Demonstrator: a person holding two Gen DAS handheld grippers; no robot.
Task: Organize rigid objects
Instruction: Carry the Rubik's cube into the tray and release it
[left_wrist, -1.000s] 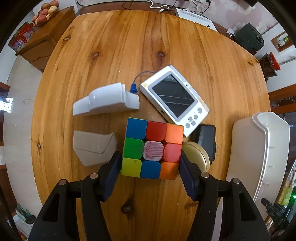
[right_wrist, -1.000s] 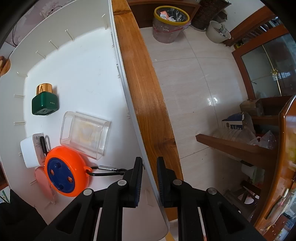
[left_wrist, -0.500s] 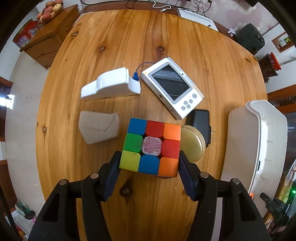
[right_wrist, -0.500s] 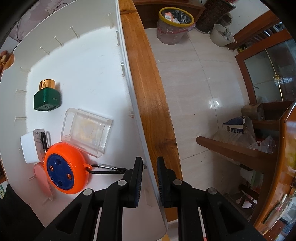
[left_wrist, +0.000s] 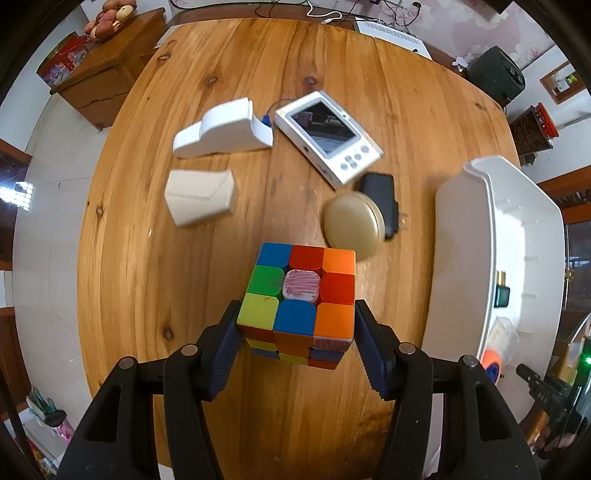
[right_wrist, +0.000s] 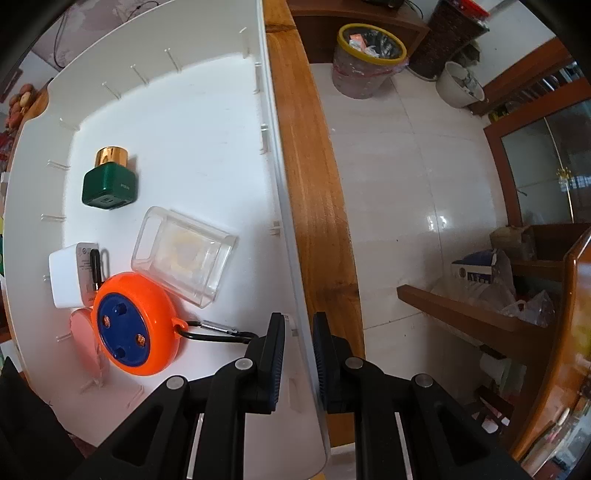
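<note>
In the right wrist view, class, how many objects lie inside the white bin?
5: green bottle at the back, clear box mid-bin, white charger left, orange reel in front, pink disc partly beneath it. More may be hidden.

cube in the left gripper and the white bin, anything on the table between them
In the left wrist view, the stretch of wooden table between the cube and the white bin is bare. The nearest thing, a round beige case, lies farther up.
</note>
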